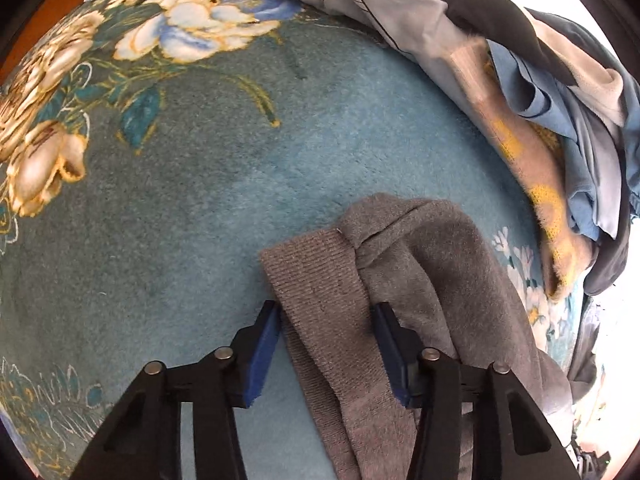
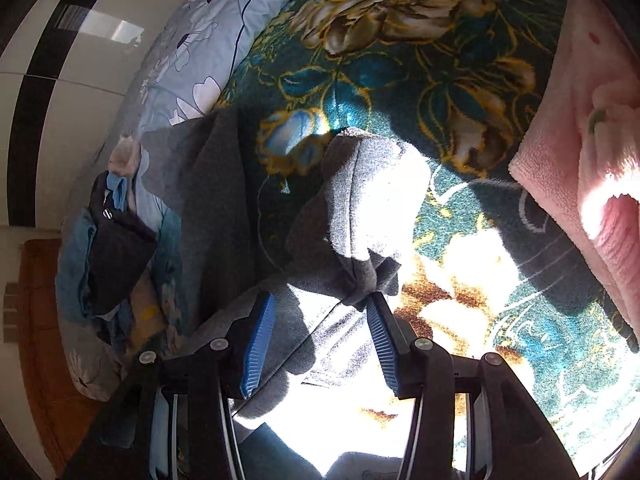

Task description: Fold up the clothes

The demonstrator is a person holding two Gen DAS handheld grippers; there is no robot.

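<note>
Because folding needs a flat bed, we lay the grey garment [image 1: 404, 280] on the blanket [image 1: 192, 208], well clear of the clothes pile [image 1: 560, 120] at the blanket's far edge. Our left gripper [image 1: 328, 320] straddles the garment's ribbed edge, jaws apart, pads at the cloth but not visibly pinching. Our right gripper [image 2: 320, 316] stands apart too, a bunched fold of the garment just ahead, touching one pad.

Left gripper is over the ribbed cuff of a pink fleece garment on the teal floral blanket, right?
Not pink. In the left wrist view the left gripper straddles the ribbed cuff of a grey fleece garment on the teal floral blanket. The pink towel appears only in the right wrist view.
</note>
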